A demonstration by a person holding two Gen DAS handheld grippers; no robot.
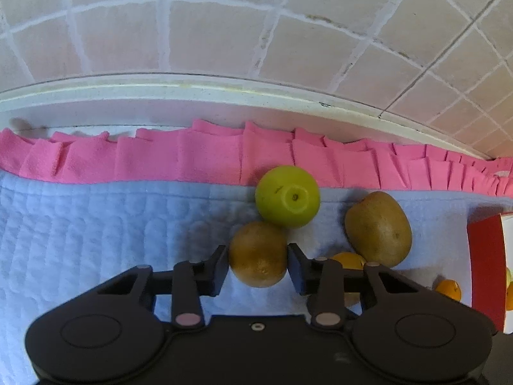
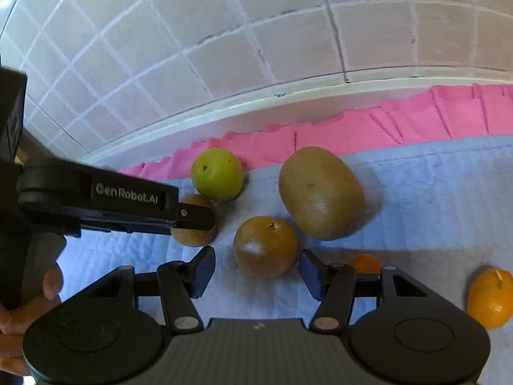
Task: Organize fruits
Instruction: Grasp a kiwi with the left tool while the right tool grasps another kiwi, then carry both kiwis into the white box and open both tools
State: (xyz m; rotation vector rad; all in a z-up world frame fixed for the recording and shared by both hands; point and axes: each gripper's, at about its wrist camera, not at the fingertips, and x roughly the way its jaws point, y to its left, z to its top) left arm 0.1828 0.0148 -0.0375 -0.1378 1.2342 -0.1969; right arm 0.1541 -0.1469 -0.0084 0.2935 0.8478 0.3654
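Observation:
A round brown fruit (image 1: 258,254) lies on the light blue quilted cloth (image 1: 96,224). My left gripper (image 1: 258,261) is shut on it, both pads touching its sides. It also shows in the right wrist view (image 2: 192,221) behind the left gripper's finger. A green apple (image 1: 287,195) touches it from behind. A large brown kiwi (image 1: 378,228) lies to the right. My right gripper (image 2: 256,272) is open, its jaws on either side of a second round brown fruit (image 2: 264,246) without touching it. Small oranges (image 2: 490,298) lie at the right.
A pink ruffled border (image 1: 192,157) edges the cloth along a white ledge and tiled wall (image 1: 224,32). A red and white box (image 1: 487,269) stands at the right edge of the left wrist view. A hand (image 2: 19,314) holds the left gripper.

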